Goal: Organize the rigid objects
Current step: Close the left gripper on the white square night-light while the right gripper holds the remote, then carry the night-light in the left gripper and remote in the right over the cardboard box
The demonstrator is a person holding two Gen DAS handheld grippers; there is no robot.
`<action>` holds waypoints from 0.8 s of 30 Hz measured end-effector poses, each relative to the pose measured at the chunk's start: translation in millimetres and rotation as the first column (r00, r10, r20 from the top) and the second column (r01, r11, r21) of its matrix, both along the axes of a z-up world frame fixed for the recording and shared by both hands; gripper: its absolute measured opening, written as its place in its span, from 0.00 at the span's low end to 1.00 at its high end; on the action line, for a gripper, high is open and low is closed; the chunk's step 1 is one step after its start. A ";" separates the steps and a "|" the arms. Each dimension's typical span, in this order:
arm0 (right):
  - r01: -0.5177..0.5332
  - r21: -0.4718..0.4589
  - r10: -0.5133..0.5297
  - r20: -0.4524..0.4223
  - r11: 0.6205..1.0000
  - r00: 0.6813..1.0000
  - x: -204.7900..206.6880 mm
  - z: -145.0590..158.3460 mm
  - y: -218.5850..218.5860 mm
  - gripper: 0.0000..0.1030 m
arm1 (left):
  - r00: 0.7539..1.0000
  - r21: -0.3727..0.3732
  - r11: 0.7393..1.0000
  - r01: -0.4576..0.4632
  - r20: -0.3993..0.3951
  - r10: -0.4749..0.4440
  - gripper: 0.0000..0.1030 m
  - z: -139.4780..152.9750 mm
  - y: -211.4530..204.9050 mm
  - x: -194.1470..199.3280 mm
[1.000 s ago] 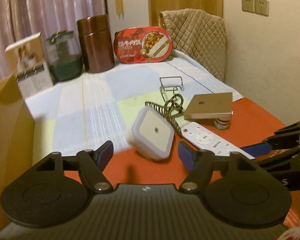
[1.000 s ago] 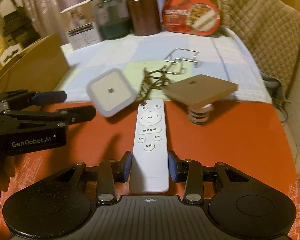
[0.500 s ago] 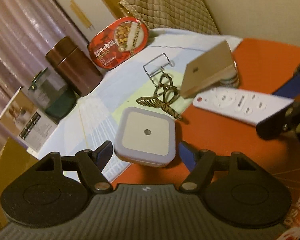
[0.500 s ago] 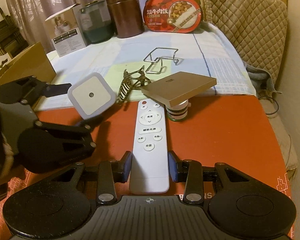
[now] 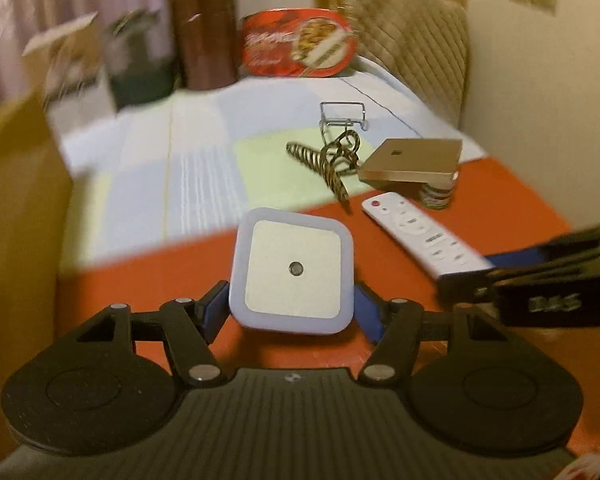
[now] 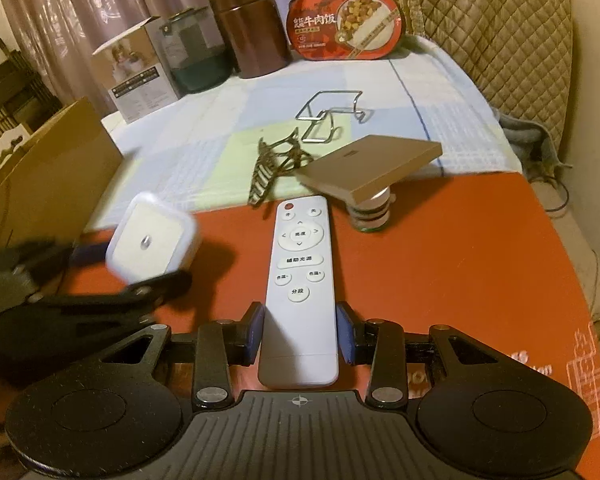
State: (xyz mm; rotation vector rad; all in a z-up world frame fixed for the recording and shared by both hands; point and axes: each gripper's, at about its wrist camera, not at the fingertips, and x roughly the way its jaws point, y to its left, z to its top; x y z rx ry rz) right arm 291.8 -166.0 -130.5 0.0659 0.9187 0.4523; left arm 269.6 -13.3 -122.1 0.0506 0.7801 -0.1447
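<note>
My left gripper (image 5: 290, 312) is shut on a white square night light (image 5: 292, 270), held over the red mat; it also shows in the right wrist view (image 6: 152, 242). My right gripper (image 6: 300, 334) is shut on the near end of a white remote control (image 6: 300, 280), which also shows in the left wrist view (image 5: 420, 236). Beyond lie a striped hair claw (image 6: 272, 168), a wire stand (image 6: 328, 116) and a tan square slab (image 6: 372, 166) resting on a small jar (image 6: 370, 216).
A cardboard box (image 6: 40, 176) stands at the left. At the back are a white carton (image 6: 136, 68), a glass jar (image 6: 192, 56), a brown canister (image 6: 248, 24) and a red meal box (image 6: 346, 22). A quilted chair back (image 6: 492, 12) is at the right.
My left gripper closed on the night light and swung level again; the light now sits between its pads. My right gripper kept its hold on the remote.
</note>
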 end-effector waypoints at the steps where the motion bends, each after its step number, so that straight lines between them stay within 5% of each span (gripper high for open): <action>1: -0.004 -0.005 0.004 0.000 1.000 1.000 -3.8 0.4 1.5 0.34 | 1.000 -0.042 0.999 -0.025 -0.008 0.025 0.59 2.6 4.7 -8.2; 5: -0.016 -0.011 0.016 0.002 1.000 1.000 -25.7 3.5 5.3 0.34 | 0.996 -0.147 0.985 -0.086 -0.003 0.086 0.59 8.5 18.9 -42.0; 11: -0.028 -0.012 0.028 -0.007 1.000 1.000 -51.6 1.3 9.9 0.34 | 0.997 -0.036 0.999 -0.041 0.066 0.043 0.59 7.1 17.1 -57.0; 24: -0.032 -0.044 0.035 0.054 0.998 0.998 -52.8 -3.2 16.6 0.34 | 0.993 0.022 0.999 0.034 0.111 -0.036 0.60 -3.0 14.0 -45.6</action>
